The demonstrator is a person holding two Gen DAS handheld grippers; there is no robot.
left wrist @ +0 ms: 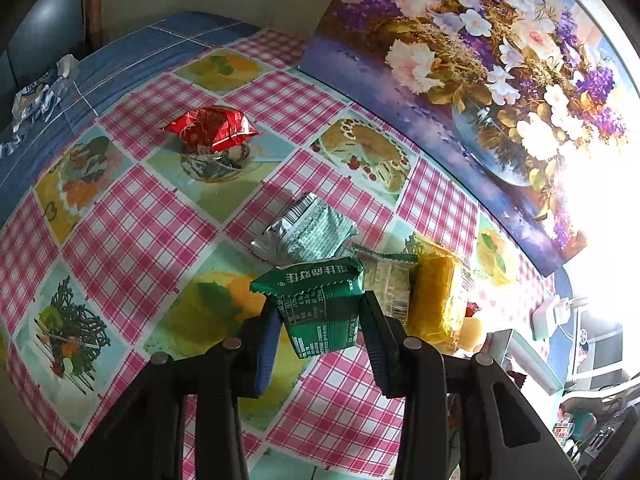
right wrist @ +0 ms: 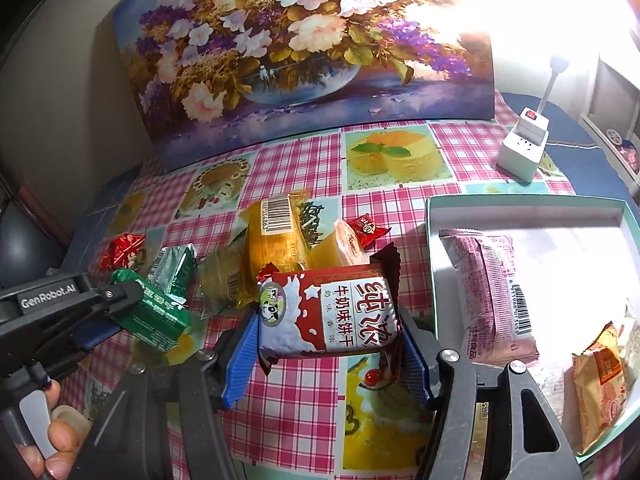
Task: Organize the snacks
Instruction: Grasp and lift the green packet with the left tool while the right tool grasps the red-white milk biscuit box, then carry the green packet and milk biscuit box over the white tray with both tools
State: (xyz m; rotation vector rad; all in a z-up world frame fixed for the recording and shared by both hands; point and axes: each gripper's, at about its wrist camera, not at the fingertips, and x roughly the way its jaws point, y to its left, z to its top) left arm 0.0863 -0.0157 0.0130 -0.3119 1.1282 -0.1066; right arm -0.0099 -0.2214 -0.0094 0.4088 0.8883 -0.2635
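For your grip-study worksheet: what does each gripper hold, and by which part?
Left gripper pinches the green packet across its two side edges. Right gripper clamps the red-and-white biscuit packet across its two ends.

Legible text in the two views. The red-and-white biscuit packet (right wrist: 328, 316), clamped in the right gripper (right wrist: 324, 344), carries large characters and the smaller line "牛奶味饼干". The left gripper (right wrist: 120, 312) bears a label reading "GenRobot.AI" (right wrist: 48, 300). The green packet (left wrist: 324, 304) it clamps shows inverted white characters and a printed table, too small to read. Barcodes stand on the yellow packet (right wrist: 276, 240) and on the pink packet (right wrist: 492, 300) in the tray (right wrist: 432, 240); their digits are unclear.
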